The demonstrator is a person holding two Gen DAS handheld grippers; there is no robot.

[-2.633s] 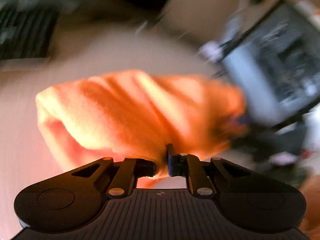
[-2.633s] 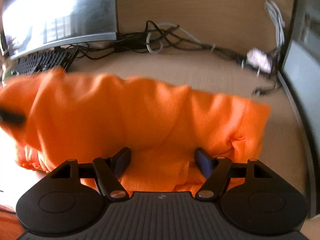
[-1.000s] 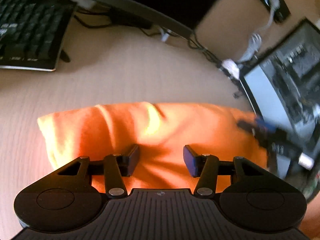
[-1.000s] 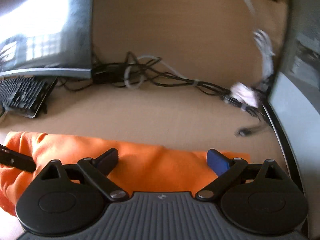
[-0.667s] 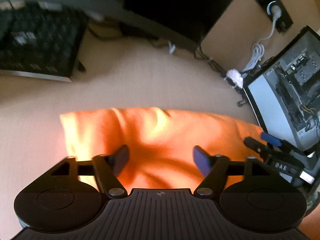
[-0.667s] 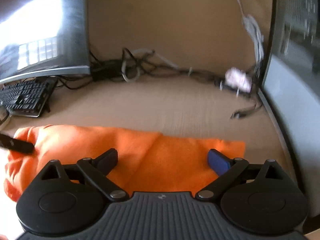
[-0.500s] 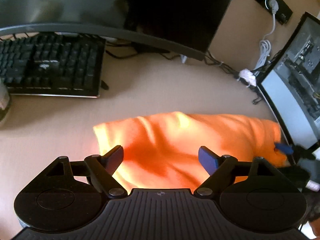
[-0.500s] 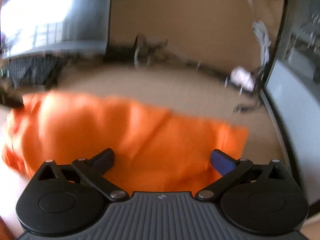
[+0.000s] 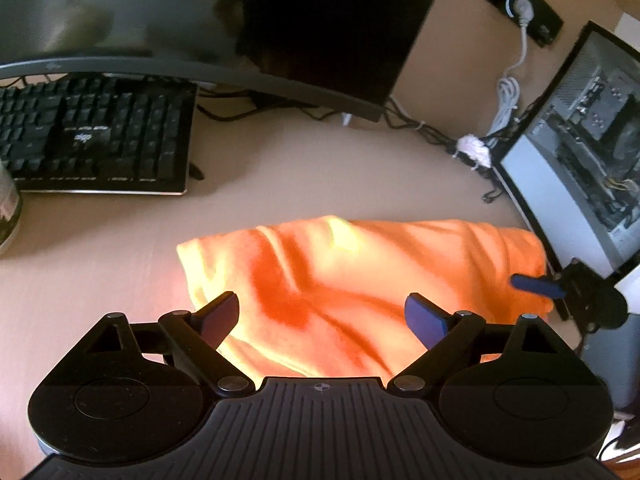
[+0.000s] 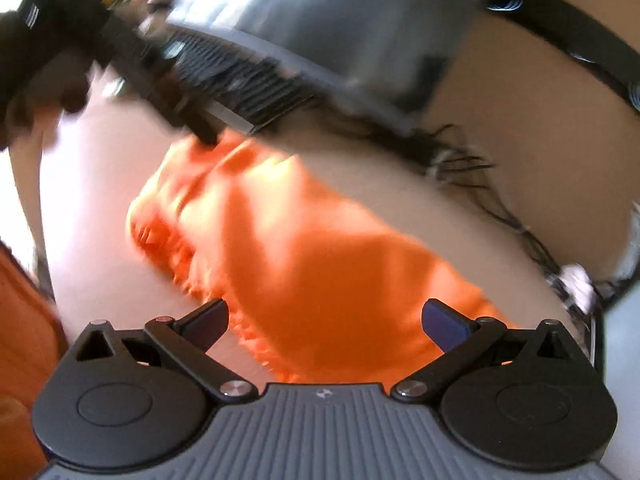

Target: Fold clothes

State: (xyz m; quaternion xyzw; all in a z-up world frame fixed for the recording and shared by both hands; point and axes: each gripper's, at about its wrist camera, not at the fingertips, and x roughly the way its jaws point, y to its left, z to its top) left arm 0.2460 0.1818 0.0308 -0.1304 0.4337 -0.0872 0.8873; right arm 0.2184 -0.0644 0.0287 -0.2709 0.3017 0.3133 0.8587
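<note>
left gripper (image 9: 322, 314) fingers opening, right gripper (image 10: 325, 318) fingers spread, both above the orange garment (image 9: 360, 276), gripping nothing.

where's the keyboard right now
In the left wrist view the black keyboard lies on the desk at upper left, under the curved monitor, beyond and left of the orange garment.

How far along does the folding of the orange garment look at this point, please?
Done: the orange garment lies on the desk as a doubled-over bundle, though rumpled. In hand: nothing; the left gripper is opening above the cloth with nothing pinched, and the right gripper is open too. Left: probably smoothing the wrinkles and perhaps another fold.
</note>
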